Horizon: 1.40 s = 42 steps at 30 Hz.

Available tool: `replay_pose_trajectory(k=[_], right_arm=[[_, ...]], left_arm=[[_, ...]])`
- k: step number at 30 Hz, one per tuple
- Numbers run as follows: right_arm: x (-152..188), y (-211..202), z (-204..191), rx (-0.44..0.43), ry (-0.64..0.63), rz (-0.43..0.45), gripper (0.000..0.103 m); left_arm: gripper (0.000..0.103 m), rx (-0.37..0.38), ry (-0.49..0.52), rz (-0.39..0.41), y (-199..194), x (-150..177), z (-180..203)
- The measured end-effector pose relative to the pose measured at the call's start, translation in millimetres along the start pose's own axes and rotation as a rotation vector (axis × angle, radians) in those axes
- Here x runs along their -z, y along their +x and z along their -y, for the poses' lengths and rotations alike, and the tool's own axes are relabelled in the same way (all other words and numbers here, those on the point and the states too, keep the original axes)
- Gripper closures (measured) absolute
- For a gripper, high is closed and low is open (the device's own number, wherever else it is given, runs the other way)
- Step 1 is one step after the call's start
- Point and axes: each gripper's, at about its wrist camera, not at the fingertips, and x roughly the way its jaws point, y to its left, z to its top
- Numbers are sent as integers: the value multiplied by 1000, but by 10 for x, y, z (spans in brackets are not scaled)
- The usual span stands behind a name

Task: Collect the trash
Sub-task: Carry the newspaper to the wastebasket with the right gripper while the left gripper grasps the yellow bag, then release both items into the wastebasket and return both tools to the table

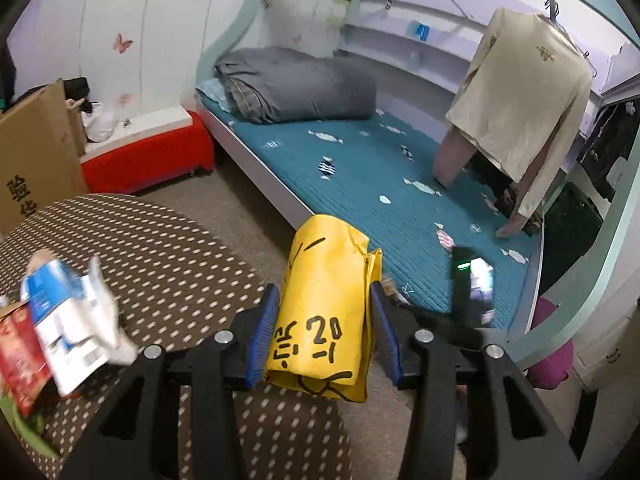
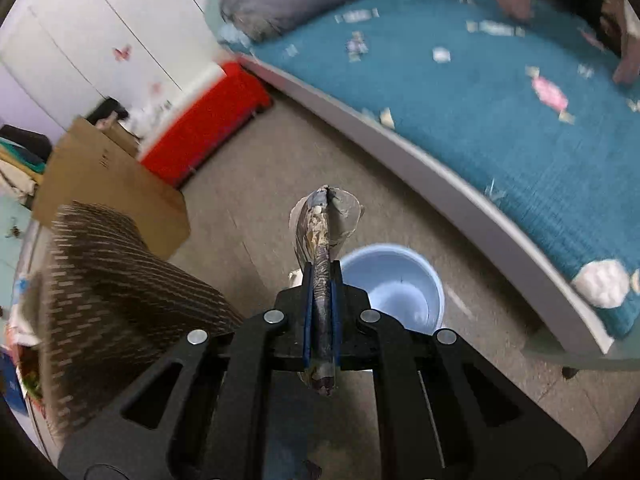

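Observation:
My left gripper (image 1: pixel 325 292) is shut on a folded yellow paper packet (image 1: pixel 328 248) with black handwriting, held above the edge of the table (image 1: pixel 160 248). On that table's left side lie a crumpled blue-and-white carton (image 1: pixel 68 312) and a red packet (image 1: pixel 20 356). My right gripper (image 2: pixel 322 270) is shut on a flattened grey-blue wrapper (image 2: pixel 320 224) that sticks out past the fingertips. It hangs just above and to the left of a light blue bin (image 2: pixel 400 292) standing on the floor.
A bed with a teal mattress (image 1: pixel 360 168) and a grey duvet (image 1: pixel 296 88) fills the right. A cardboard box (image 1: pixel 36 152) and a red stool (image 1: pixel 148 152) stand by the wall. A cream shirt (image 1: pixel 528 96) hangs over the bed. Beige floor (image 2: pixel 248 184) lies between table and bed.

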Motion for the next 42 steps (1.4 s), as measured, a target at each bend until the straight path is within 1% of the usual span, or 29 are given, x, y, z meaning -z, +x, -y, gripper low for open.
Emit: replay_pose_trajectory(k=[1,2,3,4,5,7,8,9,10,12,13,16,19,20,21,22,24,26,30,33,35,38,42], right_arm=[[-7,193,79,-13,29,-35,92],[-4,291,129,-10,41,-59,87],[8,422,195,1,61,-85,79],[19,467,251,0,77,-84,43],[23,462,279,-8,88,-74,27],[34,418,371,-35,111,-50,27],[43,384,407,-41,123,-40,25],[50,278,467,-42,143,-11,23],[42,192,476,-42,154,11,18],[27,-59,535,-45,178,79,13],[20,-241,564,-47,192,123,7],[-9,-708,574,-56,200,231,6],[-34,-1085,505,-58,173,305,6],[-37,-1174,504,-60,165,321,6],[-45,-1250,496,-63,162,334,6],[-47,-1355,502,-66,160,350,6],[-64,-1460,451,-61,155,375,6],[-94,-1499,408,-57,150,392,6],[-55,-1554,273,-24,125,410,6],[-22,-1626,150,2,99,410,6],[12,-1703,1,17,62,416,6],[42,-1822,-227,4,14,409,6],[126,-2045,-574,-9,-51,435,6]], left_arm=[[58,4,1,-11,78,-28,18],[58,8,4,-23,161,-54,39],[58,10,6,-33,215,-65,43],[58,15,9,-45,292,-88,68],[58,18,12,-52,346,-97,88],[58,24,26,-75,506,-122,158],[58,27,31,-83,552,-125,177],[58,29,38,-93,617,-129,210],[58,32,46,-106,698,-139,251],[58,42,65,-139,856,-154,347],[58,43,73,-148,916,-171,394],[56,43,105,-191,1127,-180,513],[50,48,120,-250,1354,-183,586],[42,39,119,-264,1417,-179,588],[27,16,125,-279,1480,-177,584],[20,-1,135,-287,1515,-180,591],[15,-16,146,-282,1537,-178,580],[12,-8,141,-288,1543,-183,576],[12,8,139,-244,1330,-198,524],[12,0,132,-197,1105,-209,472],[12,-18,130,-163,946,-210,455],[12,-39,123,-95,623,-210,413],[12,-64,117,8,112,-207,327]])
